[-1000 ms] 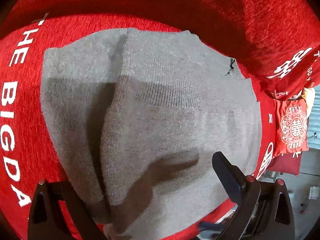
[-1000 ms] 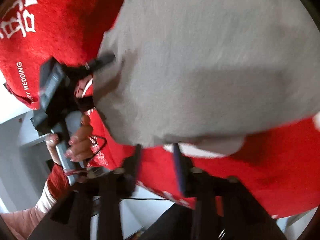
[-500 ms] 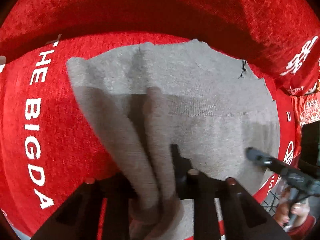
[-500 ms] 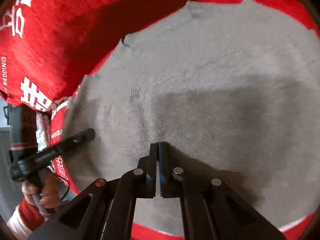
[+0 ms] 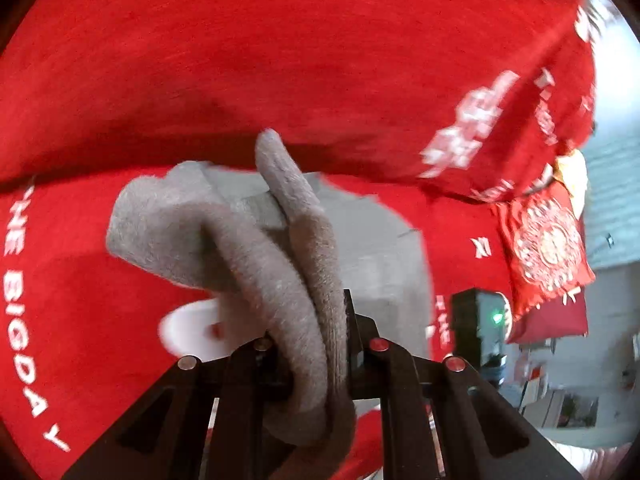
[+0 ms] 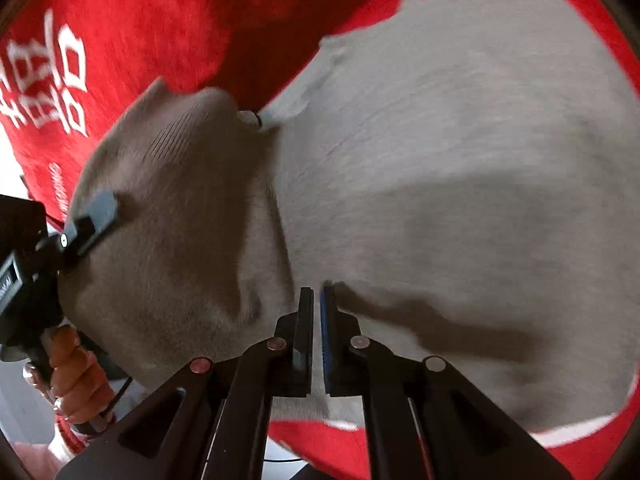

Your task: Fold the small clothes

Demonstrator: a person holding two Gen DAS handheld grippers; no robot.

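Note:
A small grey knitted garment [image 6: 460,168] lies on a red cloth with white lettering [image 5: 280,60]. My left gripper [image 5: 308,320] is shut on a bunched edge of the grey garment [image 5: 288,264] and holds it lifted above the cloth. In the right wrist view the left gripper [image 6: 86,220] shows at the left, pulling one side of the garment up and over. My right gripper [image 6: 316,308] is shut, its fingers almost touching, and rests low over the flat part of the garment near its front edge; no cloth shows between them.
The red cloth's front edge [image 6: 320,432] runs just below my right gripper. Red decorated cushions [image 5: 548,248] sit at the right, with a room and shelves behind. The person's hand [image 6: 76,376] holds the left gripper's handle.
My left gripper has shut on the garment's edge and lifted it, folding that side over. My right gripper came down over the garment and stays shut.

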